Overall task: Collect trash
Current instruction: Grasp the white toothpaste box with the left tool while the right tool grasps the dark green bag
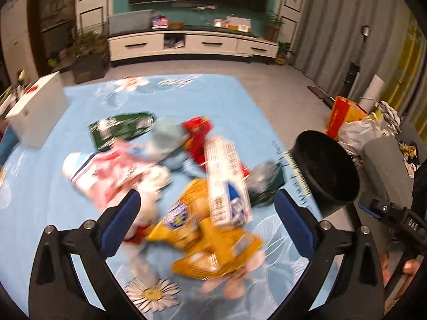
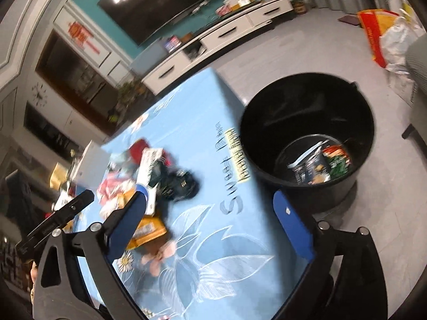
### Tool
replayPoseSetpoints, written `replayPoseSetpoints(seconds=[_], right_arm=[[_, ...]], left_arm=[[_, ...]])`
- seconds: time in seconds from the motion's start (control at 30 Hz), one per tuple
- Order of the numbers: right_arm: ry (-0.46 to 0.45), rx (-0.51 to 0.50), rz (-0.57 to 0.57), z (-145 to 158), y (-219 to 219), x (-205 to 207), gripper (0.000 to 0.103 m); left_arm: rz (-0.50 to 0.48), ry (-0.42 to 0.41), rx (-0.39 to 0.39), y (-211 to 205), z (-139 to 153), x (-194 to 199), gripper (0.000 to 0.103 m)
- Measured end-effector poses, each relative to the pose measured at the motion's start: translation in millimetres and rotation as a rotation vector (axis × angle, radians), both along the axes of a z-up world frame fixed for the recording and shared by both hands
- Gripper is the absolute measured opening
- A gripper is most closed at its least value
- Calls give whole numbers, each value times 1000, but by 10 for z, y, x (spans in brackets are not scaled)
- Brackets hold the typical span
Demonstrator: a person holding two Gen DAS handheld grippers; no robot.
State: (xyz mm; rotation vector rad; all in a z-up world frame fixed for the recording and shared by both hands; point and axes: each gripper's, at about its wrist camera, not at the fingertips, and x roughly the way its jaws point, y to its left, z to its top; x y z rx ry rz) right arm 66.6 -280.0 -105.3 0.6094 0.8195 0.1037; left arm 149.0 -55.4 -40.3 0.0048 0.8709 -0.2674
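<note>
Both jaws wide and empty: left gripper (image 1: pixel 206 213) over wrapper pile (image 1: pixel 186 181) on blue floral tablecloth (image 1: pixel 213 98), likely lining up next grab; right gripper (image 2: pixel 210 222) near table edge by black bucket (image 2: pixel 307 101) on floor, wrappers (image 2: pixel 317 165) already inside
</note>
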Motion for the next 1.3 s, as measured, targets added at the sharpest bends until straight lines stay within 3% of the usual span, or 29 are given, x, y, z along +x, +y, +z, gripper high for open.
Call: replayPoseSetpoints(seconds=[0.17,0.3,0.5,0.7,0.87,1.07,1.23,1.3], right_arm=[[37,-50,101,-46,431,49,96],[68,-104,180,-116,767,150,96],[34,-113,160,-87,876,307,96],[8,-102,123,-100,823,558,95],[-7,-142,136,-131,874,801,81],[26,-163,157,-301,919,986,57],[13,-171,151,-365,846,967,23],[3,-166,130,-343,773,916,23]], left_arm=[[11,34,-12,292,-136,-159,100],[9,58,-69,507,-248,-212,100],[-16,54,-109,540,-278,-145,100],[-70,73,-131,358,-305,174,100],[-108,102,-152,175,-363,520,100],[-123,156,-162,-1,-482,810,99],[-148,173,-128,-198,-558,971,97],[-156,184,-113,-270,-598,1029,96]])
